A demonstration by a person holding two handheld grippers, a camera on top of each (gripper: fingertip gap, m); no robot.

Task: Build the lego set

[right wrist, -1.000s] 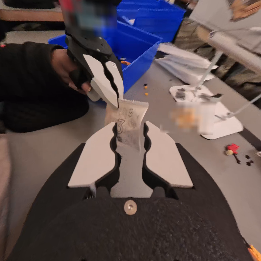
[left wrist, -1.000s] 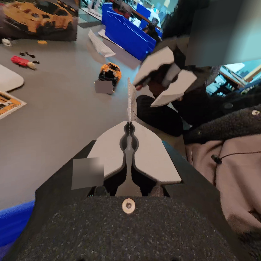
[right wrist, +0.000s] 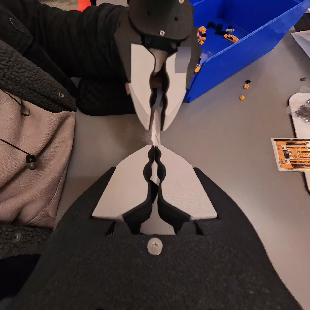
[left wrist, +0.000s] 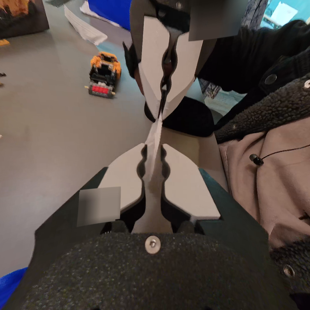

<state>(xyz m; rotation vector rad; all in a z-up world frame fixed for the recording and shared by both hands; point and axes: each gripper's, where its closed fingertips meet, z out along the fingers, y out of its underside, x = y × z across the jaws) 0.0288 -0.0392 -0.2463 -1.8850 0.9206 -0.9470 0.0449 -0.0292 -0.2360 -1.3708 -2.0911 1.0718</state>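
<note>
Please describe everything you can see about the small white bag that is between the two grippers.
The white bag looks like thin paper, seen edge-on as a narrow, crumpled strip with a serrated end. It hangs above the grey table, not touching it. The right hand-held gripper is shut on one end. The left hand-held gripper has its jaws slightly parted with the bag running between them. Its contents cannot be seen.
</note>
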